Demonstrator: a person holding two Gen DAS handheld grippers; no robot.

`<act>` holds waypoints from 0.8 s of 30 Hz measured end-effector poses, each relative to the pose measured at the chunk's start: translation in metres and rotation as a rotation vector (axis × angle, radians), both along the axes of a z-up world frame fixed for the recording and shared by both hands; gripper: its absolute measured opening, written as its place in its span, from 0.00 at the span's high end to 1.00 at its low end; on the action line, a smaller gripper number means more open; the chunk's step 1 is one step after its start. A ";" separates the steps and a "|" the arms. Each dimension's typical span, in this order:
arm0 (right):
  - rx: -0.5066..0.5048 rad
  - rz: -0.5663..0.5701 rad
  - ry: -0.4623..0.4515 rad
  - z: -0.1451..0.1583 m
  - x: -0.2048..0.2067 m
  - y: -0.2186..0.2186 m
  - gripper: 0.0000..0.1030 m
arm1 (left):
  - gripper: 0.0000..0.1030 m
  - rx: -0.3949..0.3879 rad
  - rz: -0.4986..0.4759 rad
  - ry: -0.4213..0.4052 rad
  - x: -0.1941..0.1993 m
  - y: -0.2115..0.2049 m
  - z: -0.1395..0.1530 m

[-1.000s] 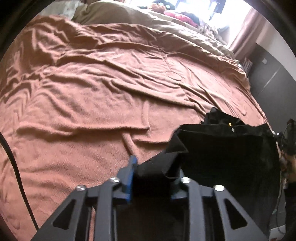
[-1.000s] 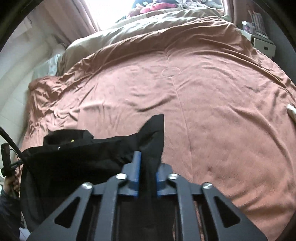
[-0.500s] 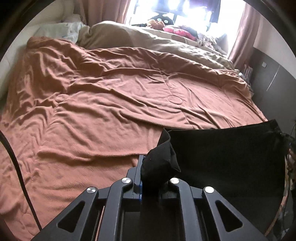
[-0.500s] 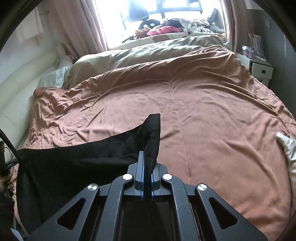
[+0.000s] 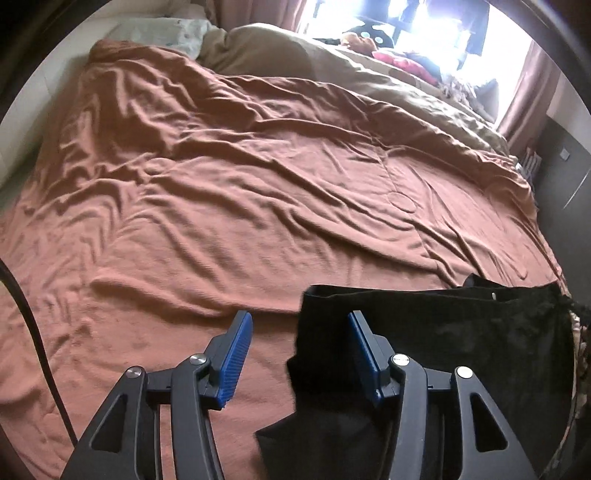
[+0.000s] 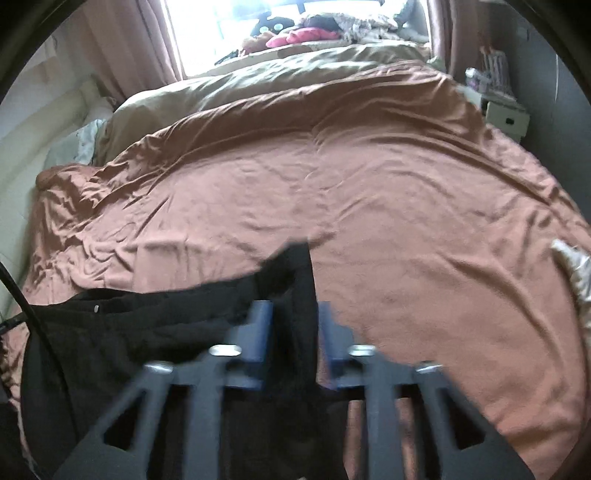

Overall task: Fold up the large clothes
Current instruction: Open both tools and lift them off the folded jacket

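A black garment lies spread along the near edge of the bed, with a small metal button near its far edge. My left gripper is opening. The garment's left edge hangs loose between its blue pads, close to the right one and pressed by neither. In the blurred right wrist view the same garment stretches off to the left. My right gripper is opening too, and the garment's pointed corner stands slack between its jaws.
A wrinkled brown blanket covers the bed, with a beige duvet and a pale pillow behind it. Toys sit at the bright window. A white cloth lies at the right edge, near a nightstand. A black cable hangs left.
Both grippers were shut on the garment's corners and now stand apart. The black cloth has slackened and settled onto the blanket. Both cameras tilted up a little.
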State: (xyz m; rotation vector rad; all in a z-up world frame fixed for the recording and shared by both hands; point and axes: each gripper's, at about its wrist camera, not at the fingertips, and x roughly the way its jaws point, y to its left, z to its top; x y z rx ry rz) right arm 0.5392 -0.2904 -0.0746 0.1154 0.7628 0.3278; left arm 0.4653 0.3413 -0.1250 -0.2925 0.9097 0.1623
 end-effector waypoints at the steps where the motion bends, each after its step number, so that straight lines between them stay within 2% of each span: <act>1: 0.013 -0.005 -0.009 0.005 -0.003 -0.002 0.13 | 0.46 0.006 0.009 -0.002 -0.003 0.002 0.002; 6: 0.027 0.006 0.001 0.018 -0.023 -0.011 0.12 | 0.46 -0.013 0.029 -0.017 -0.023 0.010 0.014; 12: 0.008 0.064 -0.021 0.034 -0.064 -0.012 0.12 | 0.46 -0.027 -0.025 -0.002 -0.044 -0.004 0.022; 21: -0.024 0.149 0.061 0.018 -0.104 -0.002 0.12 | 0.46 -0.094 -0.053 0.039 -0.022 -0.006 -0.005; 24: -0.075 0.145 0.078 0.008 -0.108 0.001 0.12 | 0.46 -0.101 -0.058 0.050 -0.009 -0.005 -0.018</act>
